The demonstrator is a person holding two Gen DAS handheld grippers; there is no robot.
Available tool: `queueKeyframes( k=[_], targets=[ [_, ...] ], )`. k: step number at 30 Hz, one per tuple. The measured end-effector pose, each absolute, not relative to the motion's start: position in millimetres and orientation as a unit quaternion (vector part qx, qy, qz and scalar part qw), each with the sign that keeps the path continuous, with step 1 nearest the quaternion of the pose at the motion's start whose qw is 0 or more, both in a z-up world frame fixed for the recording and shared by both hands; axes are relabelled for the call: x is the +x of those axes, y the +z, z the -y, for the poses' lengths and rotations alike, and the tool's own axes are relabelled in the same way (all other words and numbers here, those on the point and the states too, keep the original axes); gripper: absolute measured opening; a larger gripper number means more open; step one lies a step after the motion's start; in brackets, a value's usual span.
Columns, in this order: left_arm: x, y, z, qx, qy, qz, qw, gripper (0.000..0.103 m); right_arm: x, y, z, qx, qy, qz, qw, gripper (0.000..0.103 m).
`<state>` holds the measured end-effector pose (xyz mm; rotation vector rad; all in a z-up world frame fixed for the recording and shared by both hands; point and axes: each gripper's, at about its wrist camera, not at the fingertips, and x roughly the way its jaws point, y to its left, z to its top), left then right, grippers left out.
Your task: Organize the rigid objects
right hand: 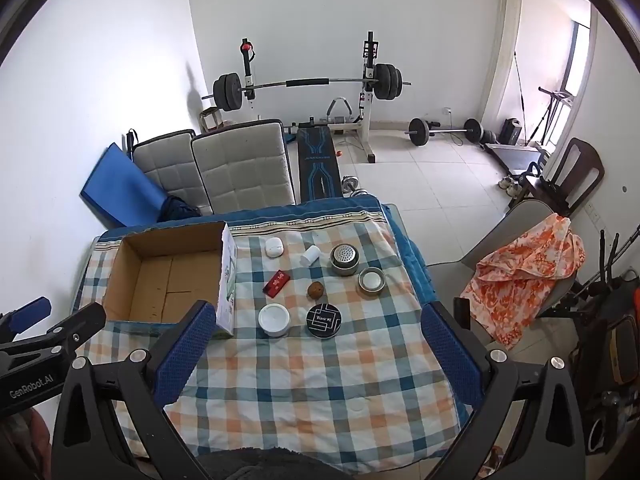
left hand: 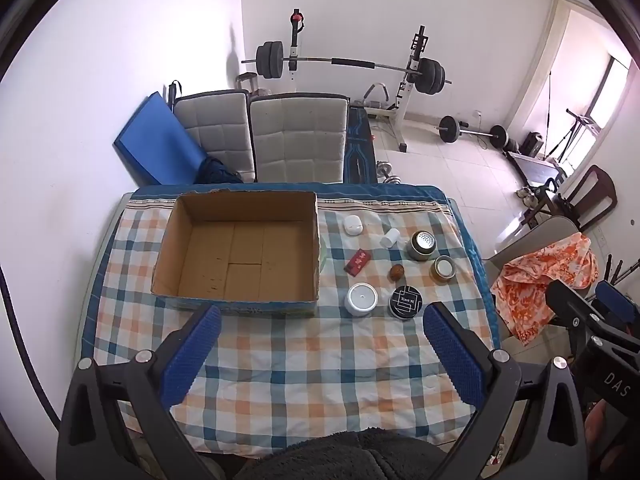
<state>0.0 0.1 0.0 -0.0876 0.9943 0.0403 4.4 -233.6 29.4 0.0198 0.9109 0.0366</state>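
Cardboard box (left hand: 240, 248) sits open toward the table's left edge on a checked cloth (left hand: 304, 360). Right of it lie a white case (left hand: 353, 224), white bottle (left hand: 390, 237), metal shaker (left hand: 422, 245), small tin (left hand: 443, 268), red packet (left hand: 358, 262), brown nut (left hand: 397, 271), white jar (left hand: 361, 298) and black tin (left hand: 406, 301). Left gripper (left hand: 322, 356) and right gripper (right hand: 320, 356) hover over the near edge, jaws spread wide and holding nothing, with bare cloth between them and the objects.

left tool (left hand: 320, 334): fingers spread, holding nothing | right tool (right hand: 318, 330): same
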Motion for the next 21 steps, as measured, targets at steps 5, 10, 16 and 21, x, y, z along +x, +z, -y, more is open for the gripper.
queueKeyframes(
  k=[5, 10, 16, 21],
  targets=[
    [-0.5, 0.1, 0.1, -0.044, 0.019, -0.471, 0.881, 0.103, 3.8, 28.7, 233.4, 0.008, 0.012, -0.44, 0.898, 0.103],
    [-1.4, -0.9, -0.7, -0.048, 0.017, -0.471, 0.881, 0.103, 4.8, 33.9, 234.6, 0.004, 0.012, -0.437, 0.899, 0.103],
    [0.7, 2.0, -4.2, -0.047, 0.03, -0.471, 0.88, 0.103, 2.2, 30.1, 234.7, 0.003, 0.011, -0.437, 0.899, 0.103],
    [-0.7, 4.9, -1.5, -0.044, 0.034, -0.465, 0.884, 0.103, 0.5, 27.9, 235.8, -0.003, 0.006, -0.432, 0.902, 0.103]
  ],
)
